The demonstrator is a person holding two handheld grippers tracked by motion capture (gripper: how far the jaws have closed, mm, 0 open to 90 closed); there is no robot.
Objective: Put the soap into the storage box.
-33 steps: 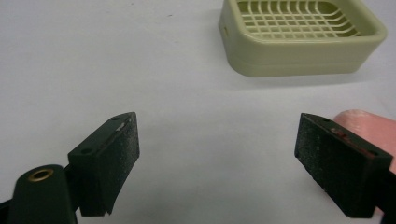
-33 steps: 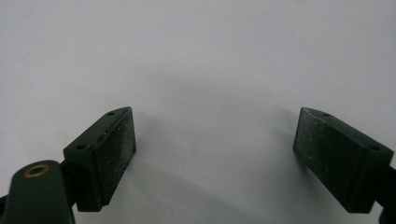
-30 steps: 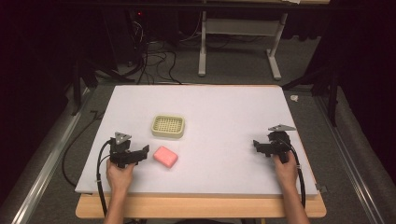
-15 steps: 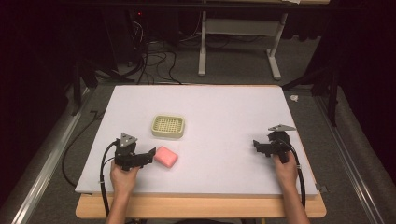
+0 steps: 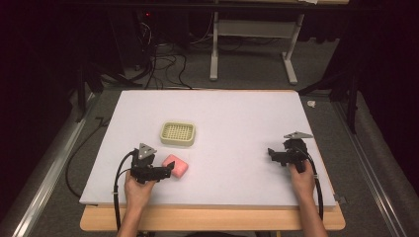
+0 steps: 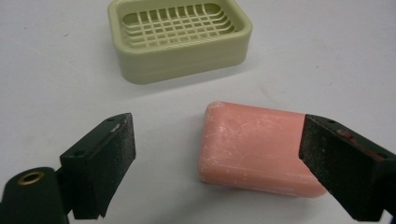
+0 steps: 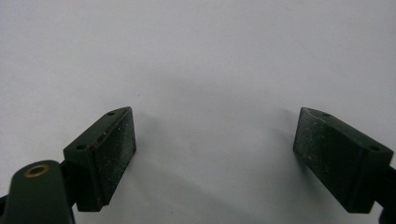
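In the high view, the person's left hand (image 5: 137,190) comes in from the bottom edge and holds the left gripper (image 5: 168,170) low over the white worktop (image 5: 237,123), pointing to the right with its grey three-cornered plate on top. The pink soap bar (image 5: 177,165) lies right at the tips of its jaws, and the pale green soap dish (image 5: 178,134) sits apart from them, farther up the worktop. A black cable loops back from the gripper along the forearm. The right hand (image 5: 301,174) holds the right gripper (image 5: 272,154) near the worktop's right edge, pointing left, well apart from soap and dish. Beyond the worktop are a dark floor, tangled cables and a white frame's legs.

In the left gripper view, the jaws stand spread wide. The soap bar lies flat on the worktop between them, much closer to the right-hand jaw, whose pad overlaps the bar's end; whether it touches I cannot tell. A clear gap separates the bar from the left-hand jaw. The empty dish with its grid floor stands ahead of the jaws, beyond the bar.

In the right gripper view, the jaws are spread wide over bare white worktop, holding nothing. No writing can be read anywhere.
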